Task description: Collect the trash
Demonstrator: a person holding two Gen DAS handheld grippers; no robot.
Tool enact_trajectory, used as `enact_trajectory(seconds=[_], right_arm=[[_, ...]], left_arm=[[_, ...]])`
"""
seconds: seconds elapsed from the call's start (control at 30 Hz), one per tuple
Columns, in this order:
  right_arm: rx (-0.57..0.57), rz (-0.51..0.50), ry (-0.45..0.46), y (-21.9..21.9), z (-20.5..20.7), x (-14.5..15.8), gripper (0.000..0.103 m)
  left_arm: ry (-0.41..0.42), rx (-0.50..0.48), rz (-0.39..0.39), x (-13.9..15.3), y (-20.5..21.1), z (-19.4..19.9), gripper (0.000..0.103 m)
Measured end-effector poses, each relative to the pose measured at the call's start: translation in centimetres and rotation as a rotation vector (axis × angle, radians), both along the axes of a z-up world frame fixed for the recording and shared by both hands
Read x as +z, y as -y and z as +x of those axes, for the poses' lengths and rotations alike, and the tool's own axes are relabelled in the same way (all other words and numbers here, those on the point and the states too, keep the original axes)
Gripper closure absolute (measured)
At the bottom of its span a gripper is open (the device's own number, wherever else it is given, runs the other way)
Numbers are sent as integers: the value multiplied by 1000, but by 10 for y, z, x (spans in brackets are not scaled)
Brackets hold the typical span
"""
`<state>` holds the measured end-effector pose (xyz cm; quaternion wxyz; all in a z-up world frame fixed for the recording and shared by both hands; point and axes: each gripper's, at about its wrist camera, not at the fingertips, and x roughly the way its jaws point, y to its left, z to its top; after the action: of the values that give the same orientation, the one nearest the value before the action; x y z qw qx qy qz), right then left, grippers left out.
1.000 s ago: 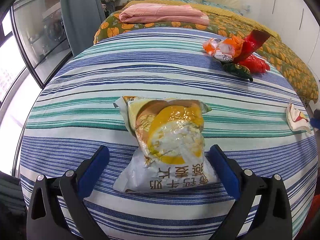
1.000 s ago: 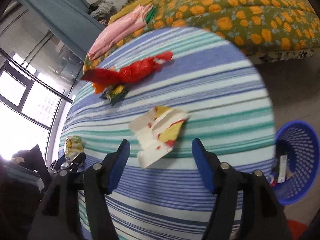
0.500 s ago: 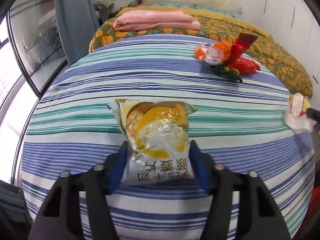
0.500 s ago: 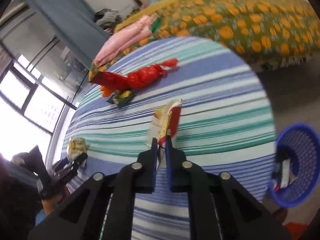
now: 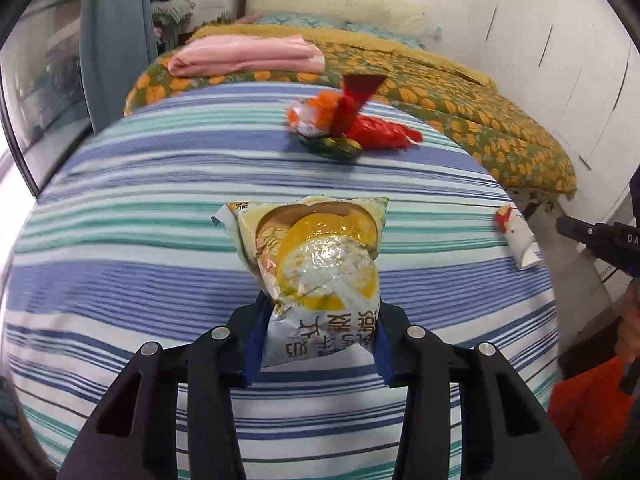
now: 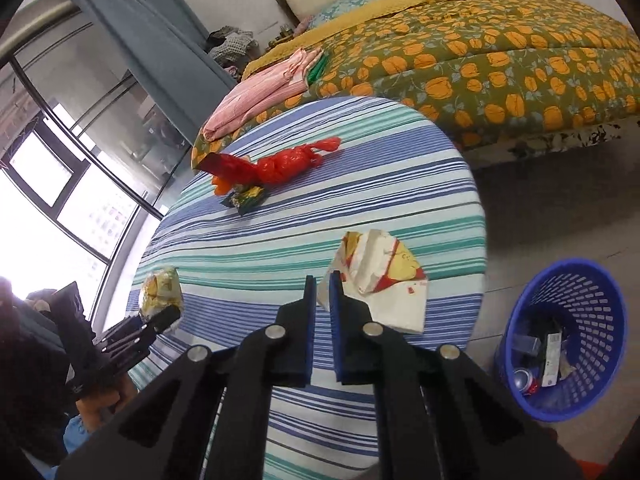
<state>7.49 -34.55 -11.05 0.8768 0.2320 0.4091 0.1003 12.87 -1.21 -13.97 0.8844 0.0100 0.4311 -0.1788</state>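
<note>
- The yellow snack bag (image 5: 320,272) is pinched at its lower end by the left tool (image 5: 318,338), whose jaws are closing, so it can be carried clear of the striped table (image 5: 120,240).
- The white wrapper (image 6: 378,276) is clamped at one edge by the shut right tool (image 6: 323,294).
- The blue basket (image 6: 560,344) stands on the floor beside the table, probably the destination.
- Red wrappers (image 6: 276,168) remain uncollected.

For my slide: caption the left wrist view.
Left gripper closing on a yellow snack bag above the striped tablecloth, more wrappers behind.
</note>
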Motion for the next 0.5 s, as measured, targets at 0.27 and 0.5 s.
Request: enact_trajectory(seconds=[0.27, 0.5], right_arm=[[34, -263, 88, -22, -19, 5, 36], [23, -453, 75, -74, 7, -21, 43]], left_arm=[[-13, 17, 32, -9, 13, -12, 61], [5, -5, 54, -4, 31, -18, 60]])
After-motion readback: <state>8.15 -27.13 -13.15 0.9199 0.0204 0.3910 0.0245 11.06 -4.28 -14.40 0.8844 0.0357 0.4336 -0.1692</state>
